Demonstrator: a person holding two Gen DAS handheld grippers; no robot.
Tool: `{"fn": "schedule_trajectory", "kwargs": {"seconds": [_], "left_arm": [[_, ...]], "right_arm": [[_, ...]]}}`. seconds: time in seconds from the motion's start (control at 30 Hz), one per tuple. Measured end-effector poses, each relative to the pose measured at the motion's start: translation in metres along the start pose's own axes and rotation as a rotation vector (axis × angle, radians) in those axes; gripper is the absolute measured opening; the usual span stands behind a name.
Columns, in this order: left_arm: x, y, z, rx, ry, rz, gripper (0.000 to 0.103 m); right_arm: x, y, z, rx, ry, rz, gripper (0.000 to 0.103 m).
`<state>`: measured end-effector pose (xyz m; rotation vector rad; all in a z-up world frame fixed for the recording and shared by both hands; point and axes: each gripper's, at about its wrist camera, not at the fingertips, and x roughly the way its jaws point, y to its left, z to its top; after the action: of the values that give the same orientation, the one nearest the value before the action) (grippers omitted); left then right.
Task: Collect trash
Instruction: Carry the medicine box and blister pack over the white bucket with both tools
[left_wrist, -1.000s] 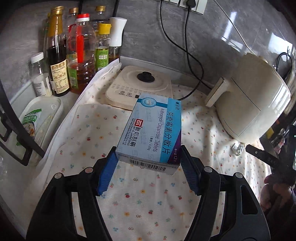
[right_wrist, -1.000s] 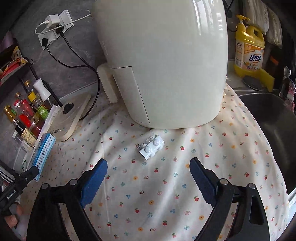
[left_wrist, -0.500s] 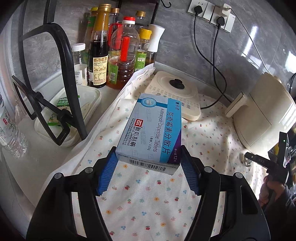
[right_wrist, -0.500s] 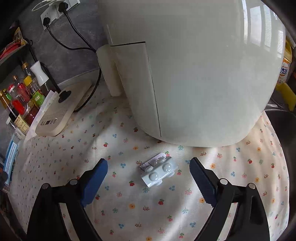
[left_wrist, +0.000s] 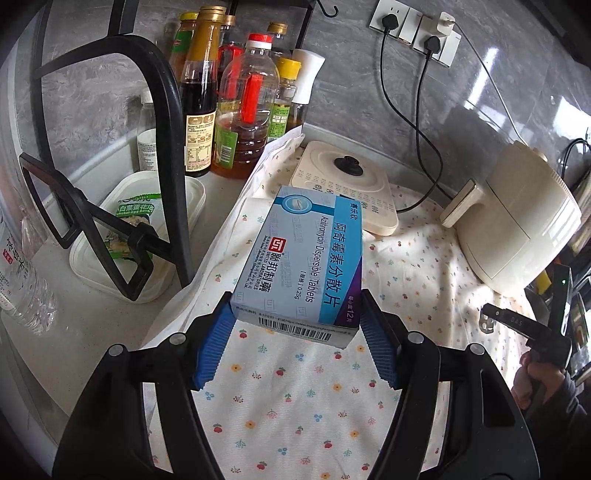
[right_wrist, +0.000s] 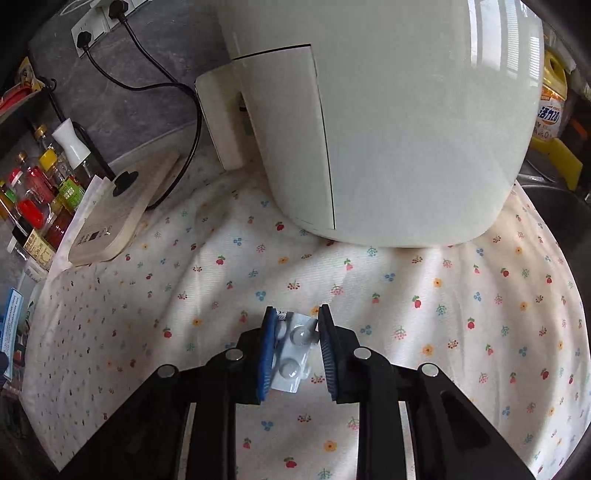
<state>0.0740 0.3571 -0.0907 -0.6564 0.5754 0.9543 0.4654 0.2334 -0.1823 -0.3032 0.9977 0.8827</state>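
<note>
My left gripper (left_wrist: 295, 306) is shut on a blue and white medicine box (left_wrist: 303, 254), which hangs above the floral cloth (left_wrist: 295, 406). In the right wrist view a small silver blister pack (right_wrist: 293, 349) lies on the cloth in front of the air fryer (right_wrist: 388, 122). My right gripper (right_wrist: 297, 314) is closing on the pack. The left pad lies along one side and the right pad meets its upper corner. The left wrist view shows the right gripper's body and a hand at the right edge (left_wrist: 517, 321).
Sauce and oil bottles (left_wrist: 236, 110) stand at the back left behind a black wire rack (left_wrist: 166, 147). A white lidded container (left_wrist: 129, 229) and a water bottle (left_wrist: 18, 277) sit left of the cloth. A flat white cooker (left_wrist: 343, 184) is plugged in behind. A sink (right_wrist: 569, 206) lies on the right.
My right gripper came down over the blister pack and its jaws closed in from wide apart. My left gripper carried the box leftward, bringing the wire rack and water bottle into view.
</note>
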Motion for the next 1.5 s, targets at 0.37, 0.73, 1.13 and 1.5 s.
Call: {"fn": "schedule_trajectory", "kwargs": {"seconds": [0.37, 0.73, 1.13, 1.5], "left_arm": [[0.004, 0.000, 0.012, 0.123, 0.016, -0.154, 0.067], [-0.017, -0.029, -0.006, 0.178, 0.011, -0.255, 0.067], [-0.090, -0.078, -0.092, 0.246, 0.019, -0.320, 0.067], [-0.170, -0.118, -0.191, 0.308, 0.039, -0.386, 0.067]], "right_arm": [[-0.027, 0.036, -0.024, 0.055, -0.020, -0.060, 0.023], [-0.090, 0.043, -0.061, 0.108, -0.074, -0.066, 0.023], [-0.181, -0.001, -0.131, 0.168, -0.154, -0.049, 0.023], [-0.285, -0.069, -0.247, 0.197, -0.194, -0.092, 0.023]]}}
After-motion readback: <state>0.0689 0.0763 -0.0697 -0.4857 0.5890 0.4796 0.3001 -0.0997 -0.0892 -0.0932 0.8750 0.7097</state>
